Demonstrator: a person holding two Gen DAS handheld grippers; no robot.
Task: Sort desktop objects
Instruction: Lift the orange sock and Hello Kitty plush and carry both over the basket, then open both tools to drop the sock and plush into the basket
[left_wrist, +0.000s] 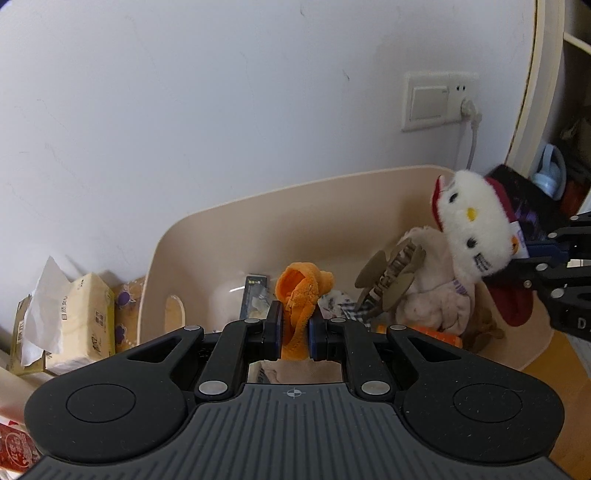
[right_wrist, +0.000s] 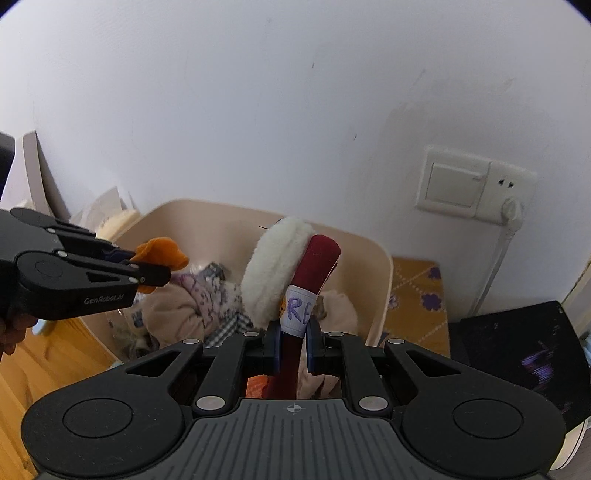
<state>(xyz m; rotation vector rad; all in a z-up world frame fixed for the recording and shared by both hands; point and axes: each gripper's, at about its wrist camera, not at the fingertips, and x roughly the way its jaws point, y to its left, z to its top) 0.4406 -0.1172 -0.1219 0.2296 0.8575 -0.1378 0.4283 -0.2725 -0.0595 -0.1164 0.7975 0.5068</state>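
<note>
Orange cloth, white plush cat with dark-red bow, beige bin.

Beige bin open on top, clear air above it up to the bare wall. Inside crowded: beige cloth, checked fabric, wooden letter piece. Tissue packs just left of the bin, black box close on its right, socket cord behind.
</note>
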